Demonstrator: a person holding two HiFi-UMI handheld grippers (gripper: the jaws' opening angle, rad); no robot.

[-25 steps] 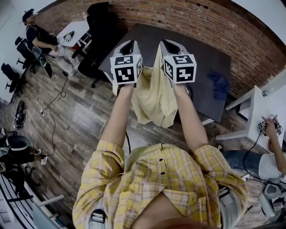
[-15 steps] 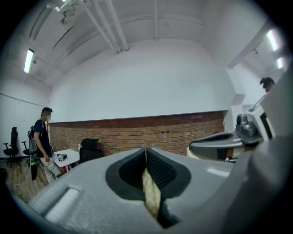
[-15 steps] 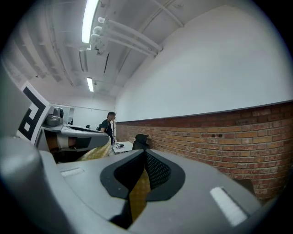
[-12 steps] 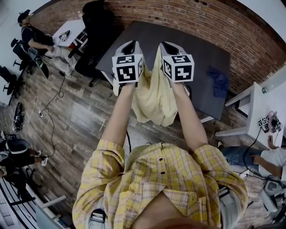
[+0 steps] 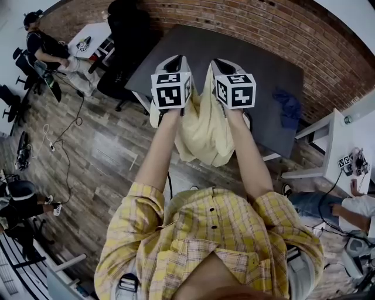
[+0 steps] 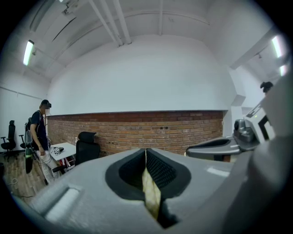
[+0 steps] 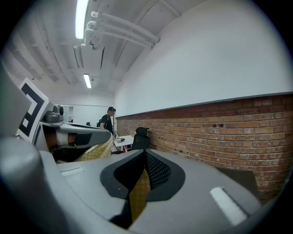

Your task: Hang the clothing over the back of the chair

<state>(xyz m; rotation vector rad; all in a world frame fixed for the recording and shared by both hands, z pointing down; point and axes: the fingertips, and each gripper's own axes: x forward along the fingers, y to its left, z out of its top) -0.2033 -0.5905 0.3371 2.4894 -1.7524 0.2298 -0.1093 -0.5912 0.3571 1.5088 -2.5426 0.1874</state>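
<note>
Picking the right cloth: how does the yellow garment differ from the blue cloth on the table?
The pale yellow garment hangs from the left gripper and the right gripper; the blue cloth lies crumpled on the dark grey table. The garment looks far bigger than the cloth. Both are fabric.

Floor: grey-brown wood planks, filling the left half of the head view. Red brick wall runs along the top and down the upper right edge. In both gripper views the brick forms only a low band, with plain white wall above it.

Dark grey table at upper centre, near the brick. White desk at upper left, black office chair just beside it. Second white desk at the right edge. Black cables trail over the floor at left.

Ceiling white, with pipes and lit tube lamps.
</note>
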